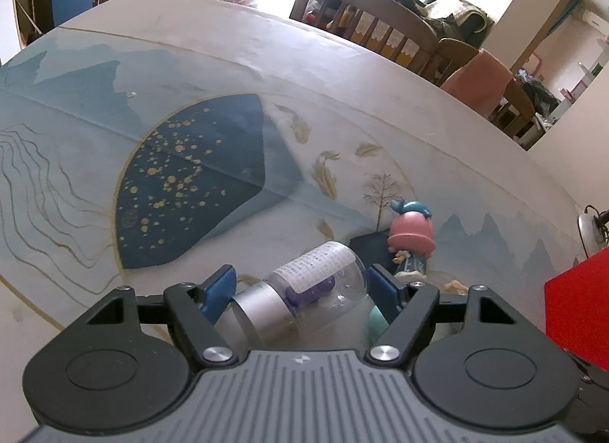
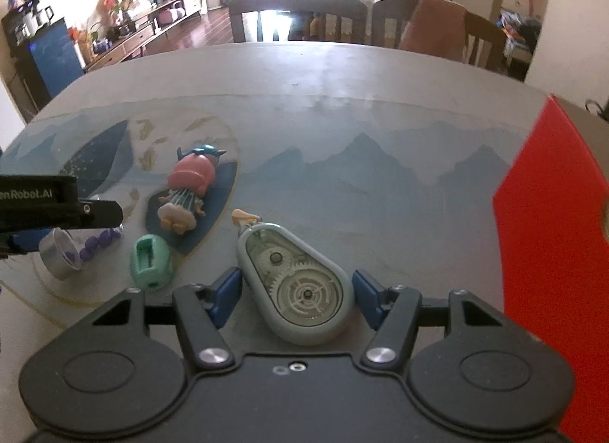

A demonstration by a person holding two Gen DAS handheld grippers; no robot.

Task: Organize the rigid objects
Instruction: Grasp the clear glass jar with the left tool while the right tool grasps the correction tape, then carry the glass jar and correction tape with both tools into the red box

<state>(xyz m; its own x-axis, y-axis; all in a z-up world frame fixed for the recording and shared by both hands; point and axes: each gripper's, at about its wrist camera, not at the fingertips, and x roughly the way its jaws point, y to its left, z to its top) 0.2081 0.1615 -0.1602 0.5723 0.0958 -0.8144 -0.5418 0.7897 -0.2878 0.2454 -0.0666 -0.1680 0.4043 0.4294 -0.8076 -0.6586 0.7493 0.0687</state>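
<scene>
Left gripper (image 1: 300,287) part-open, straddling clear bottle (image 1: 304,287) lying on table (image 1: 342,81); no pad contact. Right gripper (image 2: 295,294) likewise around correction-tape dispenser (image 2: 297,283). Centre pads, close squarely, lift level.

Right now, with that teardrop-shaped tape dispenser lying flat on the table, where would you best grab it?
Grip the tape dispenser across its wide round end, one finger on each long side, coming down from above. It lies flat, its narrow tip pointing away, and the right tool already straddles that end.
</scene>
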